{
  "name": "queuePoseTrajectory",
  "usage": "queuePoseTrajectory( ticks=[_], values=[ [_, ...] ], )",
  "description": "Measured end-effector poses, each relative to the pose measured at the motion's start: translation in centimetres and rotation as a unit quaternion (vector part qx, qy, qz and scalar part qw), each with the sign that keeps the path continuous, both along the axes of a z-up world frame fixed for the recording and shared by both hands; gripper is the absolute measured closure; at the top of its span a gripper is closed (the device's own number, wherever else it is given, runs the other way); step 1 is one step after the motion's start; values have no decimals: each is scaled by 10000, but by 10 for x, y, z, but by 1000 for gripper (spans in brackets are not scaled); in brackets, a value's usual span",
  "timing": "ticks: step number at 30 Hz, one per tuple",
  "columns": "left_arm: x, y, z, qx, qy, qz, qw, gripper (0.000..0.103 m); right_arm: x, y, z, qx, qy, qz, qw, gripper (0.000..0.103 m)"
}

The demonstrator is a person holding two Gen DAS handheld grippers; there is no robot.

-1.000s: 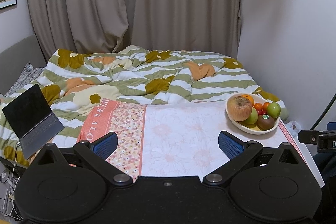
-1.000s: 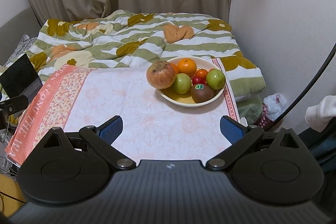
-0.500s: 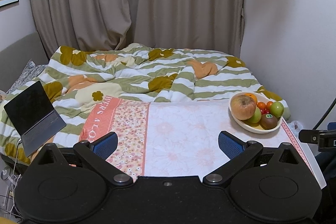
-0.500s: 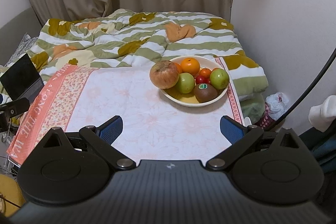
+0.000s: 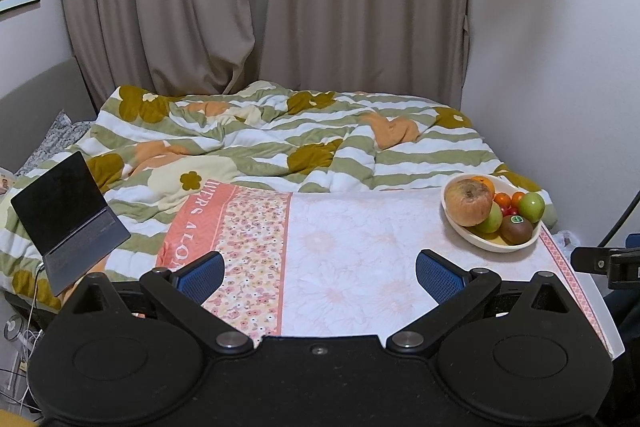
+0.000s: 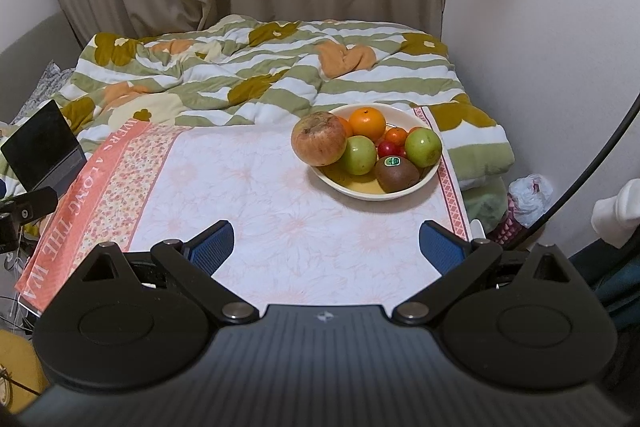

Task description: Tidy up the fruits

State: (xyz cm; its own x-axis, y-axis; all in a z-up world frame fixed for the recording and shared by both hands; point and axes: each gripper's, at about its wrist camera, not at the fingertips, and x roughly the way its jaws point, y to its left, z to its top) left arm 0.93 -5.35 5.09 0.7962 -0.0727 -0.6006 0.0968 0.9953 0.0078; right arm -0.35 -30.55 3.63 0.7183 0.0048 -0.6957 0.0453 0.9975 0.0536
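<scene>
Hovering low over the pale floral tablecloth [image 5: 360, 267], the left gripper [image 5: 319, 267] is spreading its blue-padded fingers [image 5: 200, 273] wide around nothing. The right gripper [image 6: 326, 245] is gaping just as wide and empty. Ahead of the right gripper's fingers, toward its right one, the cream oval ceramic bowl [image 6: 430, 177] is holding all the fruit heaped together, its long axis running roughly left to right. Such a scene is fitting either fruit waiting to be sorted out or fruit already gathered in.

Both cameras looked forward over the table [image 5: 360, 267] toward the bed [image 6: 260, 75]. The right one sat nearer the fruit bowl [image 6: 430, 179], which both saw
</scene>
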Motion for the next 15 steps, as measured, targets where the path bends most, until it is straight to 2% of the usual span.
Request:
queuePoseTrajectory(
  ticks=[9,15],
  values=[
    [-3,0,1,169,-50,95,9998,0,0,1,0,4,1,-3,10000,0],
    [-3,2,-2,86,-44,115,9999,0,0,2,0,52,16,4,10000,0]
  ],
)
